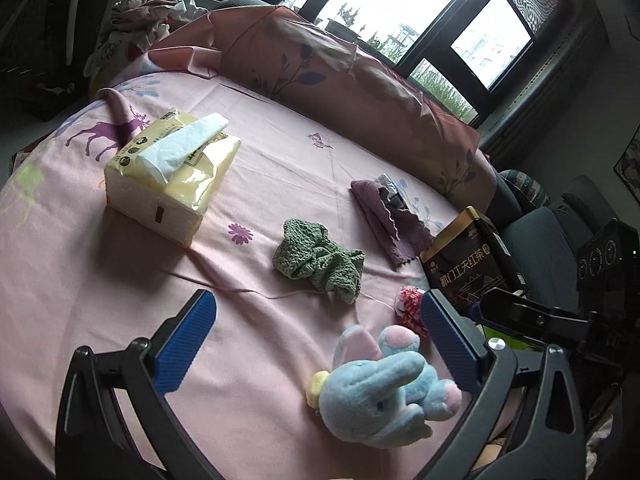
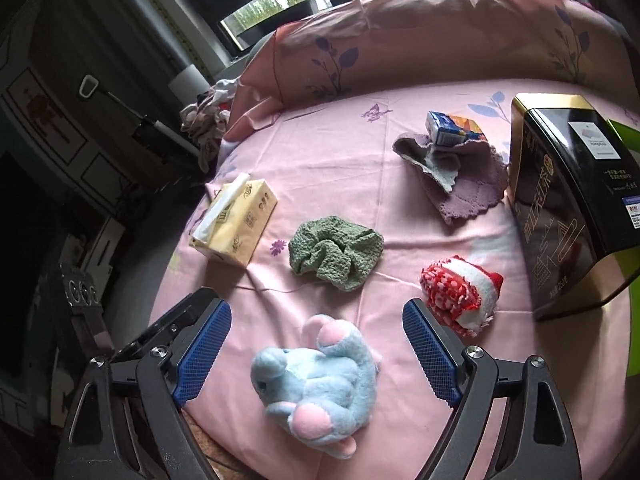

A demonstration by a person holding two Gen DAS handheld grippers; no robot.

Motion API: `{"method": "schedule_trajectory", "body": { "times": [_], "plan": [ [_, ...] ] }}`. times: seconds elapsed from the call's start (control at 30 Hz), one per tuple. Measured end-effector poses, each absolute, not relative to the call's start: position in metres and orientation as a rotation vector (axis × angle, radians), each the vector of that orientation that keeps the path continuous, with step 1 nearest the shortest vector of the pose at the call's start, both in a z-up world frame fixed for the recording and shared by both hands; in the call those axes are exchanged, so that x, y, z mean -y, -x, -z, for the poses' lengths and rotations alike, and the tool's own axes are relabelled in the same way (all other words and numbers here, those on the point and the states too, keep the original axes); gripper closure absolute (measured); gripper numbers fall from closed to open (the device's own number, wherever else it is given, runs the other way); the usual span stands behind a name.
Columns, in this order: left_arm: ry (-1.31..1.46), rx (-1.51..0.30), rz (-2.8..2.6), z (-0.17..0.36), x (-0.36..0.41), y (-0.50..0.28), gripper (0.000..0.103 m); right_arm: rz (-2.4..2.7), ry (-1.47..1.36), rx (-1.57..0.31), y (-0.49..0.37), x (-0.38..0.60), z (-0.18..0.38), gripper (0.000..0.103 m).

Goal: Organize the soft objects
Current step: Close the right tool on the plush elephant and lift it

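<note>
A blue and pink plush elephant (image 2: pixel 316 384) lies on the pink cloth, between the spread fingers of my right gripper (image 2: pixel 316 320), whose pads do not touch it. My left gripper (image 1: pixel 316 308) is open too, with the elephant (image 1: pixel 384 392) lying near its right finger. Beyond sit a crumpled green knitted cloth (image 2: pixel 336 256), a red and white fuzzy sock (image 2: pixel 460 292) and a purple cloth (image 2: pixel 460 176) with a small blue carton (image 2: pixel 452 128) on it. The green cloth (image 1: pixel 320 260), the sock (image 1: pixel 410 304) and the purple cloth (image 1: pixel 392 216) also show in the left wrist view.
A yellow tissue pack (image 1: pixel 172 172) lies on the left of the pink cloth (image 1: pixel 280 152). A black and gold tea tin (image 2: pixel 568 204) stands at the right edge. A pink pillow (image 2: pixel 420 36) runs along the back, under a window. Clothes (image 1: pixel 148 12) are piled far left.
</note>
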State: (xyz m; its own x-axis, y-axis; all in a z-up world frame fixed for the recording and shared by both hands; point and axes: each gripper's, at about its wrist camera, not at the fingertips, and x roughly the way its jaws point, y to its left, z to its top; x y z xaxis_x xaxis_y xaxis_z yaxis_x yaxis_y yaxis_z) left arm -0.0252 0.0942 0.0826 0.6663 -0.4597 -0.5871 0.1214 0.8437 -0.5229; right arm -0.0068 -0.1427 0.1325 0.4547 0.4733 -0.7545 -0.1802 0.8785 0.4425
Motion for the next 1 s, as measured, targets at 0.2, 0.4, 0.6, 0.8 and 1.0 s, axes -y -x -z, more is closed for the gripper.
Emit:
{"method": "schedule_trajectory", "body": {
  "times": [0.2, 0.4, 0.6, 0.8, 1.0],
  "plan": [
    [0.426, -0.853, 0.512, -0.081, -0.084, 0.030, 0.001, -0.430, -0.462, -1.116, 0.005, 0.160, -0.098, 0.015],
    [0.432, -0.929, 0.604, -0.071, -0.072, 0.031, 0.001, -0.440, -0.520, -1.156, 0.004, 0.166, -0.086, 0.015],
    [0.340, -0.973, 0.636, -0.066, -0.042, 0.037, 0.001, -0.499, -0.512, -1.173, 0.006, 0.157, -0.081, 0.015],
    [0.276, -1.023, 0.617, -0.054, -0.021, 0.038, 0.001, -0.558, -0.502, -1.187, 0.007, 0.147, -0.075, 0.015],
    [0.285, -1.040, 0.614, -0.052, -0.019, 0.037, 0.001, -0.572, -0.510, -1.231, 0.003, 0.141, -0.060, 0.015]
  ]
}}
